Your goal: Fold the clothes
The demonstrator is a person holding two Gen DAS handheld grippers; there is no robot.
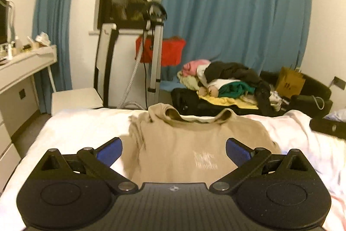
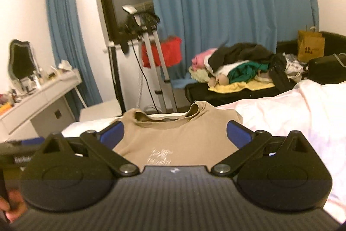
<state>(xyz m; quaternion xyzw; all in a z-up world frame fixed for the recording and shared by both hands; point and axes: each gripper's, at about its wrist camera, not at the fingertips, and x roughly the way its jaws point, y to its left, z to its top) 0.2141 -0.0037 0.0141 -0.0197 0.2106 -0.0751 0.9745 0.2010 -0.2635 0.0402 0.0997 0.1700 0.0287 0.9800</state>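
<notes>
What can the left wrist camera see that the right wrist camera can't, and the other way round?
Only the left wrist view shows a dark flat object at the bed's right edge. Only the right wrist view shows a wavy-framed mirror on the white dresser, and fingers at its corner. Both share the beige printed sweatshirt on the white bed sheet, blue curtains, and the mixed clothes pile.

A home bedroom: a bed [image 1: 86, 129] with white sheets, blue curtains [image 1: 235, 14], a dressing table [image 1: 23, 66] with a mirror [image 2: 20, 62], heaped clothes [image 1: 229, 81].
</notes>
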